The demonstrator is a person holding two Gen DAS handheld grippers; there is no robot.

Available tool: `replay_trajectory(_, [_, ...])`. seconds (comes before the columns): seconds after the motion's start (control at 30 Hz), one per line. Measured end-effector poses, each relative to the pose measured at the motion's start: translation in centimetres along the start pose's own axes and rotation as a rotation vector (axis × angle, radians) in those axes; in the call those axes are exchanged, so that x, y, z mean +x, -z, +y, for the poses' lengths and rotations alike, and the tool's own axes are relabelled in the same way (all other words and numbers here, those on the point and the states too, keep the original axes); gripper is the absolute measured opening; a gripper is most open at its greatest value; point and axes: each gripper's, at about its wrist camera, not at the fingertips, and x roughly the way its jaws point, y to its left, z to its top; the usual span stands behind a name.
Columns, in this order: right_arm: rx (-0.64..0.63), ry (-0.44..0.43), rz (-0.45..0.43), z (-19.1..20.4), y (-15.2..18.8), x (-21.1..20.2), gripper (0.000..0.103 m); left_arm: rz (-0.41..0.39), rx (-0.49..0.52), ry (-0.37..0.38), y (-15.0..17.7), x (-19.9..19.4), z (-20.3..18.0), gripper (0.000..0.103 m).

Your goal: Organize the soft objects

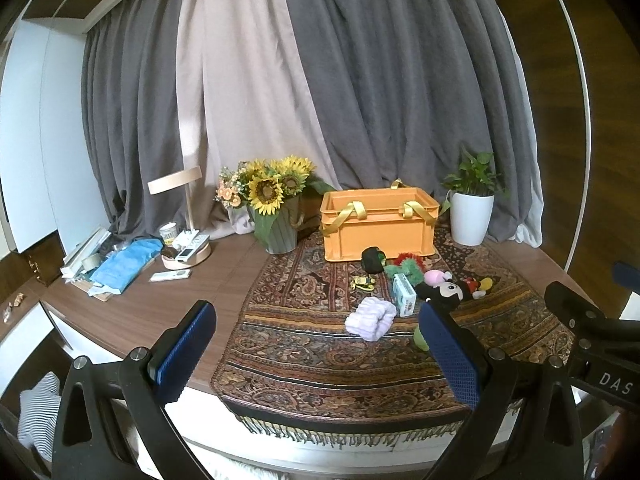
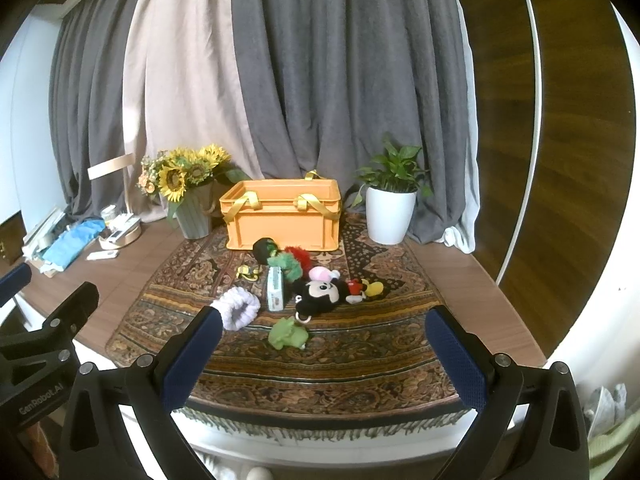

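Both claws, left claw (image 1: 316,350) & right claw (image 2: 326,354), are hanging wide, empty; soft toys are lying just before the orange plastic crate (image 2: 283,216).

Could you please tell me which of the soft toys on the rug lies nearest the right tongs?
The small green plush: it lies alone at the front, closer than the mouse doll and the lilac scrunchie.

One orange crate (image 2: 282,220), two plant pots (image 2: 390,216), one mouse plush (image 2: 320,294), one lavender scrunchie (image 2: 240,312).
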Motion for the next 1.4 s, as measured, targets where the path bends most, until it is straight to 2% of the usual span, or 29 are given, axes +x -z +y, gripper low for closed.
replay_trajectory(1.17, [0.001, 0.004, 0.003, 0.0, 0.2, 0.4, 0.102, 0.014, 0.007, 0.011, 0.7, 0.4, -0.2, 0.103])
replay_trajectory(1.4, [0.007, 0.014, 0.014, -0.1, 1.1, 1.2, 0.102, 0.023, 0.023, 0.029, 0.8, 0.8, -0.8, 0.103])
